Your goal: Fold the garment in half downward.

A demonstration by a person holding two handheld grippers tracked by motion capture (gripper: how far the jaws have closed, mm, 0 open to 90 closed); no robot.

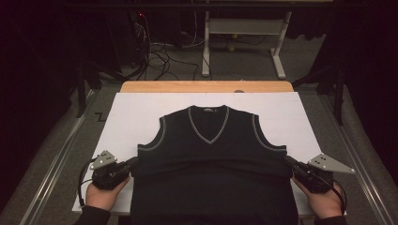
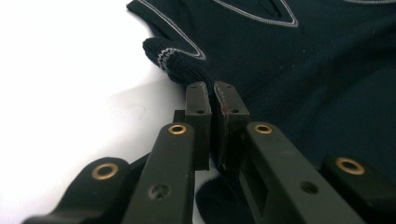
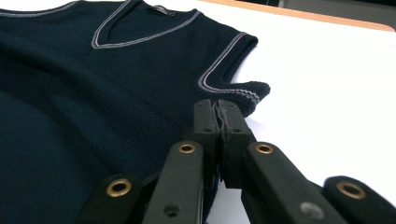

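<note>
Vest (image 1: 211,140), dark navy knit, sleeveless, pale trim at V-neck and both armholes. Lies front-up on the white sheet (image 1: 131,117) that covers the table (image 1: 206,86). Long axis runs near to far: neck points to the far edge, hem end toward the person. Near part of the vest hangs over the near table edge, between the 2 forearms. A raised crosswise fold runs left to right over the body, just below the armholes, level with both grippers

Left gripper (image 1: 133,163) at the vest's left side edge, below the left armhole. In the left gripper view (image 2: 215,100) the 2 jaws stand pressed together with only a thin slit between; dark knit sits at the tips and under them, so clamped on the vest's edge. Left hand (image 1: 101,194) holds the tool from the near side

Right gripper (image 1: 287,160) mirrors it at the vest's right side edge. Right gripper view (image 3: 218,116): jaws narrow, nearly touching, tips right at the cloth below the trimmed armhole corner, cloth pinched between. Right hand (image 1: 324,202) behind it

Far off: wooden table edge bare, cables (image 1: 159,56) on the floor beyond
</note>
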